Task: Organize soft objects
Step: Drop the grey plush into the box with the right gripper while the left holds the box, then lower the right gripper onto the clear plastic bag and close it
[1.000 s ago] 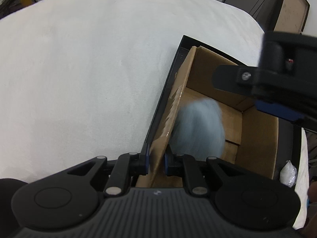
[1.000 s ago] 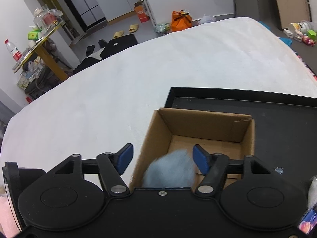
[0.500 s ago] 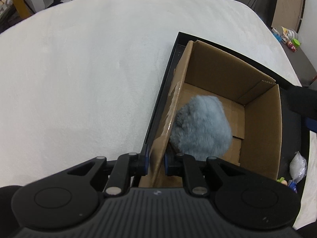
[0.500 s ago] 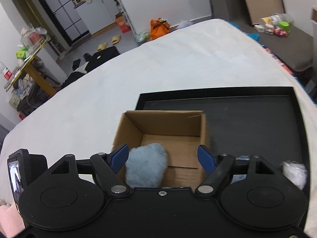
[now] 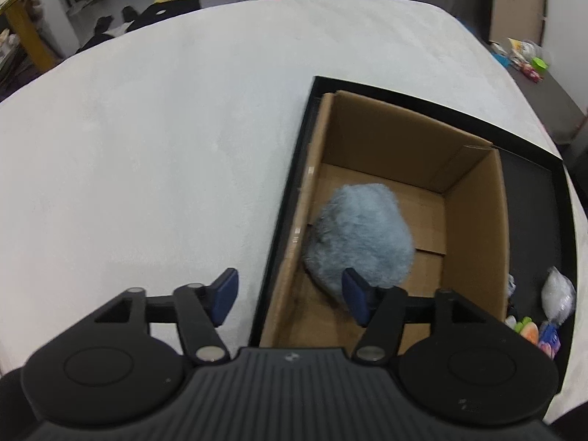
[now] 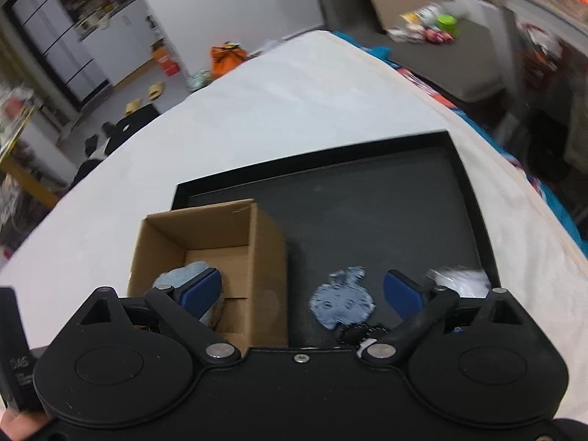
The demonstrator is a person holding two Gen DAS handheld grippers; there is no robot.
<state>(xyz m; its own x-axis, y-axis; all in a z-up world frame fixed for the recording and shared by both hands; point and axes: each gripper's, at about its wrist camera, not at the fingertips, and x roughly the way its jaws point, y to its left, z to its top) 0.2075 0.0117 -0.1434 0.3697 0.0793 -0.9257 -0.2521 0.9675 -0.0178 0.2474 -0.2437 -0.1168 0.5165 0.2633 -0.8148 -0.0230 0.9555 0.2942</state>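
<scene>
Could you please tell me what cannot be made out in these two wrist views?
- Small colourful items, left wrist view: tiny, cut off by the tray rim.
- Grey-blue fluffy toy, right wrist view: mostly hidden by a tongs finger and the cardboard box.
- White fluffy thing, right wrist view: blurred, partly hidden.

Two close, downward wrist views; shared cardboard box (image 5: 474, 220).
</scene>
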